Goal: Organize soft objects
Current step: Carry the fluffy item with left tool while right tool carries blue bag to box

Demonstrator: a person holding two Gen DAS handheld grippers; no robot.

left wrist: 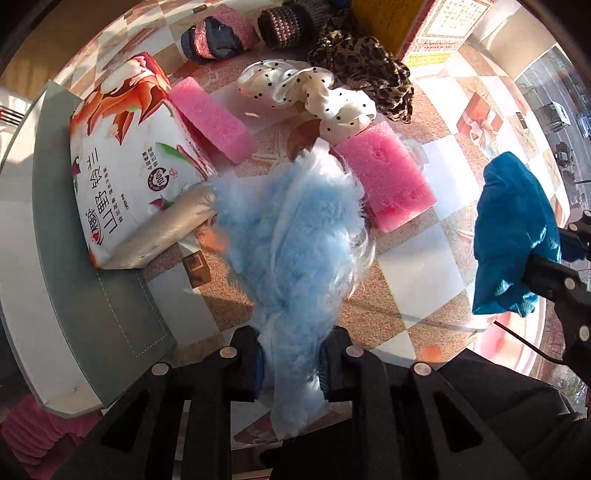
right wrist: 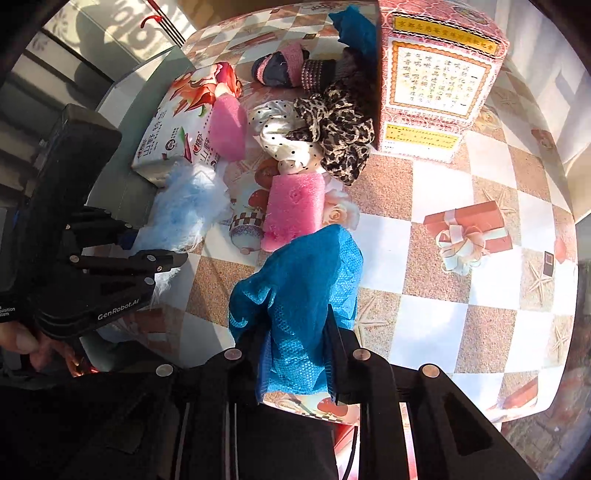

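My left gripper [left wrist: 291,363] is shut on a fluffy light-blue cloth [left wrist: 291,236] that hangs over the table; it shows in the right wrist view [right wrist: 184,214] too. My right gripper [right wrist: 295,363] is shut on a teal mesh cloth [right wrist: 299,284], held above the table; it appears at the right of the left wrist view [left wrist: 513,236]. Behind lie two pink sponges [left wrist: 212,120] [left wrist: 388,181], a white polka-dot scrunchie [left wrist: 306,92], a leopard scrunchie [left wrist: 365,74] and a tissue pack [left wrist: 129,158].
Pink and dark knitted socks [left wrist: 218,35] [left wrist: 284,26] lie at the back. A tall pink printed box [right wrist: 436,77] stands at the back right. The checkered tablecloth [right wrist: 461,295] covers the table. A grey mat [left wrist: 92,295] lies at the left edge.
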